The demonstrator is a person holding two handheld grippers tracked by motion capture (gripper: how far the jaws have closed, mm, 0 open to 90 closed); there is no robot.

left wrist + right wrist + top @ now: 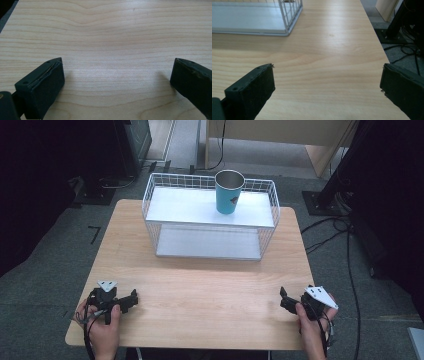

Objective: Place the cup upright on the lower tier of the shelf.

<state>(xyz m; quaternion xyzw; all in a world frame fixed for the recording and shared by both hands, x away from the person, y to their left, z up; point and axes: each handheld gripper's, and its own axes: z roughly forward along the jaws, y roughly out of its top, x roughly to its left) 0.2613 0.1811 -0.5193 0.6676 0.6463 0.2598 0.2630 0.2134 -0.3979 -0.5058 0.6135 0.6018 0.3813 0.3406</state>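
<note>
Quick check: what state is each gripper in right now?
Left gripper: open, jaws wide apart, holding nothing.
Right gripper: open, jaws wide apart, holding nothing.

We see bare desk [200,295] between the left hand-held gripper [131,301] and the right hand-held gripper [284,300], and from both forward to the white wire rack [210,217], which blocks the far middle of the desk. On its upper shelf stands a teal cup [228,192], with open shelf on either side. Desk strips left and right of the rack lie open.
</note>
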